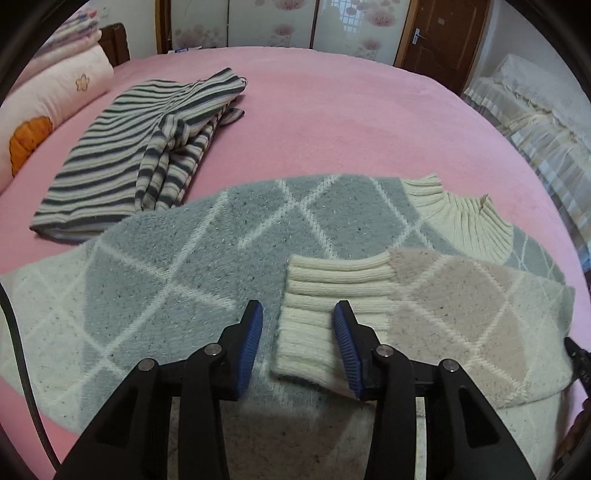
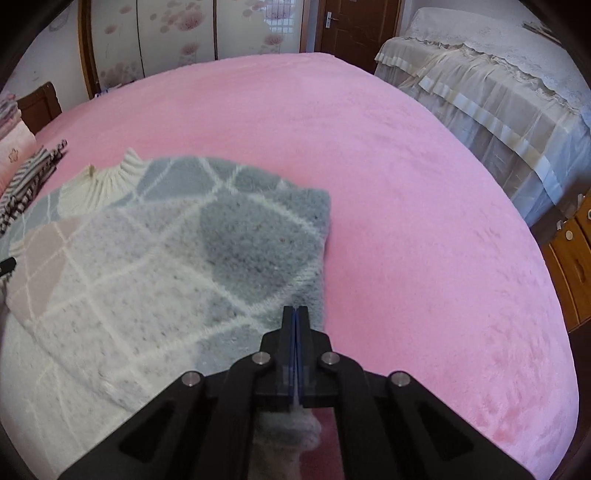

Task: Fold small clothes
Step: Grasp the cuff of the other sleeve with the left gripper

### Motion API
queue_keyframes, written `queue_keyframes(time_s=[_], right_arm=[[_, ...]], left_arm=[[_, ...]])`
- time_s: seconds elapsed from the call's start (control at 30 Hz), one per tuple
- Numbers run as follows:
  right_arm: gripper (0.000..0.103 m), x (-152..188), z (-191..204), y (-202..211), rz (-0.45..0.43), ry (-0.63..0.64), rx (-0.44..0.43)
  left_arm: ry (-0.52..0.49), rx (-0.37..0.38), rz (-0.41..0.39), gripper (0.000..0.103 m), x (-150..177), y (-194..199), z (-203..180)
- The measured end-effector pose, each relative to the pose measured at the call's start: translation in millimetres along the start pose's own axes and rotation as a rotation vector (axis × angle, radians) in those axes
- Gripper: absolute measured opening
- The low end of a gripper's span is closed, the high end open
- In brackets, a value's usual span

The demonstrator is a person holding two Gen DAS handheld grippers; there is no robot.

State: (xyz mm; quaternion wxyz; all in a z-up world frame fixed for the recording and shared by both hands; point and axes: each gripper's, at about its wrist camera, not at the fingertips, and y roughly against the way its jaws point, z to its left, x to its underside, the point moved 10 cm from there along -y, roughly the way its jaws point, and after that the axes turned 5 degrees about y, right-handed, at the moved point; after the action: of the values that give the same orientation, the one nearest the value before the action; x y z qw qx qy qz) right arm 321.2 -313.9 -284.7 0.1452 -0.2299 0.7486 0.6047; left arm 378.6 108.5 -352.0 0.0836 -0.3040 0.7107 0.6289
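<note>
A fluffy grey, cream and beige diamond-pattern sweater lies flat on the pink bed, with one sleeve folded across its body. That sleeve's ribbed cream cuff lies under my left gripper. The jaws stand open on either side of it and the blue pads do not press on the knit. In the right wrist view the sweater fills the left half, and my right gripper hovers over its right side edge. It is shut, pad against pad, with no cloth seen between the tips. A striped garment lies folded beyond.
A pink pillow sits at the bed's far left. A cream-covered second bed stands to the right, with wooden drawers near it. Wardrobe doors and a brown door line the back wall. Bare pink blanket stretches right of the sweater.
</note>
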Motion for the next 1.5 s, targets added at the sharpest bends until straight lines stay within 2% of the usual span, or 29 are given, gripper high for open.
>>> queue_keyframes(time_s=[0.37,0.43,0.47,0.5,0.6,0.67,0.73,0.87,0.93,1.0,1.07,1.17,1.3,1.4,1.5], right_arm=[[0.002,-5,5,3,0.029,0.018,0.049],[0.003,-7,7,9,0.036,0.022,0.054],[0.003,-8,9,12,0.038,0.019,0.05],[0.004,-10,11,19,0.042,0.011,0.036],[0.016,-14,22,46,0.018,-0.003,-0.001],[0.027,-20,31,72,-0.021,0.012,0.002],[0.031,-25,39,92,-0.043,0.024,-0.006],[0.033,-31,67,143,-0.08,0.027,-0.072],[0.037,-32,79,164,-0.09,0.032,-0.093],[0.046,-27,95,181,-0.1,0.036,-0.118],[0.054,-22,109,193,-0.1,0.04,-0.135],[0.054,-11,137,202,-0.077,0.066,-0.173],[0.054,8,183,203,-0.019,0.12,-0.217],[0.054,20,219,204,0.003,0.186,-0.247],[0.054,25,251,212,0.005,0.249,-0.271]], left_arm=[[-0.003,-0.023,0.025,0.04,-2,4,-5],[-0.003,-0.012,0.039,0.045,-3,12,-8],[-0.005,-0.008,0.041,0.053,-6,19,-10],[-0.007,-0.008,0.031,0.066,-10,33,-13],[-0.008,0.009,-0.032,0.084,-22,73,-20],[-0.006,0.04,-0.067,0.088,-27,101,-24],[-0.003,0.06,-0.088,0.091,-26,133,-25],[-0.009,0.072,-0.103,0.093,-16,185,-19],[-0.013,0.079,-0.105,0.095,-6,206,-14],[-0.017,0.078,-0.108,0.102,6,227,-5],[-0.006,0.061,-0.12,0.102,19,245,7],[0.013,0.053,-0.129,0.102,39,263,31],[-0.001,0.006,-0.077,0.102,70,272,72],[0.012,-0.028,-0.059,0.102,81,277,107],[0.047,-0.063,-0.074,0.102,80,285,147]])
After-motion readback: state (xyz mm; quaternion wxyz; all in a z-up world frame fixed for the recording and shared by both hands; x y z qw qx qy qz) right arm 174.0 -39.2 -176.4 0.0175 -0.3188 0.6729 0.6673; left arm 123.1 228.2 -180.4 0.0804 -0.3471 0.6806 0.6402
